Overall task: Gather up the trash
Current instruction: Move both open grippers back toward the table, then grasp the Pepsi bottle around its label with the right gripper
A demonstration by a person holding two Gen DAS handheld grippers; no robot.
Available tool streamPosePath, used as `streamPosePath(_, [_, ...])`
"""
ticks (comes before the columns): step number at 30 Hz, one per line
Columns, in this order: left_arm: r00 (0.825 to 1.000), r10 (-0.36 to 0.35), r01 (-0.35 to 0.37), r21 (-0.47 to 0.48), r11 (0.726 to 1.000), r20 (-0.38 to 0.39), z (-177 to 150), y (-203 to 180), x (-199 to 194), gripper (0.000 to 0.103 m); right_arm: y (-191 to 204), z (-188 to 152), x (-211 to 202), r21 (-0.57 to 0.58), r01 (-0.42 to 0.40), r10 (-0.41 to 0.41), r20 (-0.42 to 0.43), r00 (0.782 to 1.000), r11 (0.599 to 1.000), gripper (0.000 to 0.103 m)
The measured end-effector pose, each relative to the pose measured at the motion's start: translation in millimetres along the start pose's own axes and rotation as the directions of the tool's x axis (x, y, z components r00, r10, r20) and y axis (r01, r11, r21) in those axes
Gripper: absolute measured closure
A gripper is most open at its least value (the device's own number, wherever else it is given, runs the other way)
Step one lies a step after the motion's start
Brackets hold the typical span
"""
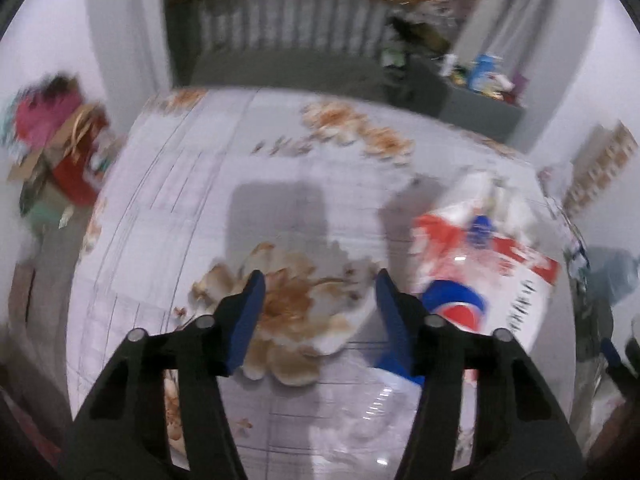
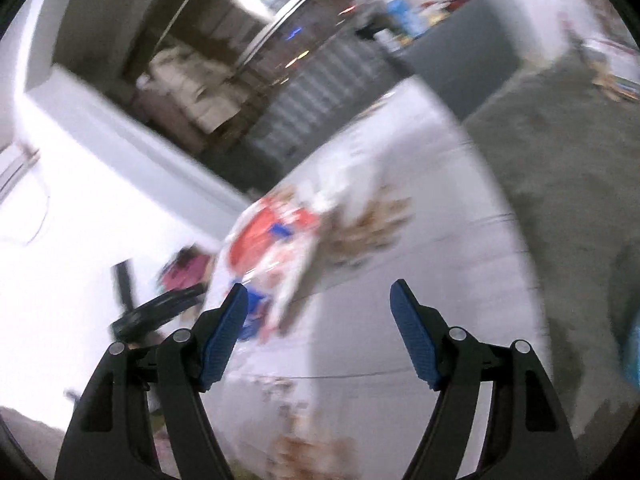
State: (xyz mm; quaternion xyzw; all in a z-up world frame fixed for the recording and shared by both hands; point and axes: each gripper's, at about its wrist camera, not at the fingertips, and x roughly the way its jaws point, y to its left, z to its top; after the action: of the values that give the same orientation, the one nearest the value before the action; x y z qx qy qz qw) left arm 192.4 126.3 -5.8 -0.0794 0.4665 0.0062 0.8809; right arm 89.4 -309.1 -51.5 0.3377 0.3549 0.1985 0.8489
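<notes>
A white plastic bag (image 1: 492,268) printed in red and blue lies crumpled on the right side of a table (image 1: 192,184) covered in a white cloth with brown flowers. My left gripper (image 1: 320,276) hovers over the cloth just left of the bag, open, with only the flower print showing between its fingers. A clear crumpled piece of plastic (image 1: 372,412) lies below it, by the right finger. In the right wrist view the same bag (image 2: 272,240) sits ahead and left. My right gripper (image 2: 318,290) is open and holds nothing. Both views are blurred.
Boxes and bags are piled on the floor (image 1: 60,152) left of the table. A grey counter (image 1: 480,100) with packets stands behind it. A dark frame (image 2: 156,312) is beside the table's left edge. Grey floor (image 2: 560,168) lies to the right.
</notes>
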Motion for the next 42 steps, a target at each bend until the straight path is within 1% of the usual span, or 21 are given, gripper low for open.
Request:
streamPosePath(2, [0.999,0.005,-0.007,-0.037,0.999,-0.053,-2,14,17,0.062,22,-4,23,-0.029,-0.057,0.055,-0.057,0.997,0.998,0.031])
streamPosePath(4, [0.995,-0.010,0.005,-0.056,0.998,-0.102,-9,17,28,0.065,34,-8,37,-0.050,-0.087,0.082,-0.099,0.992,0.995,0.031])
streamPosePath(6, [0.990,-0.037,0.031,-0.049,0.998,-0.138,-17,15,35,0.066,49,-13,55,-0.071,-0.108,0.097,-0.143,0.985,0.992,0.031])
streamPosePath(9, [0.985,-0.068,0.067,-0.013,0.998,-0.160,-26,4,39,0.066,61,-19,71,-0.084,-0.129,0.111,-0.186,0.976,0.988,0.031])
streamPosePath(10, [0.984,-0.078,0.078,-0.003,0.997,-0.163,-28,0,39,0.068,63,-21,74,-0.085,-0.131,0.112,-0.194,0.974,0.988,0.031])
streamPosePath(15, [0.977,-0.117,0.123,0.028,0.992,-0.177,-34,-13,34,0.068,69,-16,90,-0.078,-0.130,0.111,-0.213,0.971,0.988,0.031])
streamPosePath(21, [0.974,-0.141,0.152,0.046,0.987,-0.180,-33,-22,28,0.068,66,-18,94,-0.062,-0.124,0.107,-0.230,0.967,0.990,0.031])
streamPosePath(25, [0.972,-0.145,0.157,0.050,0.986,-0.185,-33,-24,28,0.068,65,-18,100,-0.054,-0.122,0.106,-0.231,0.967,0.991,0.031])
streamPosePath(42, [0.972,-0.130,0.144,0.057,0.988,-0.196,-34,-26,33,0.068,58,-18,100,-0.034,-0.127,0.115,-0.233,0.966,0.991,0.031])
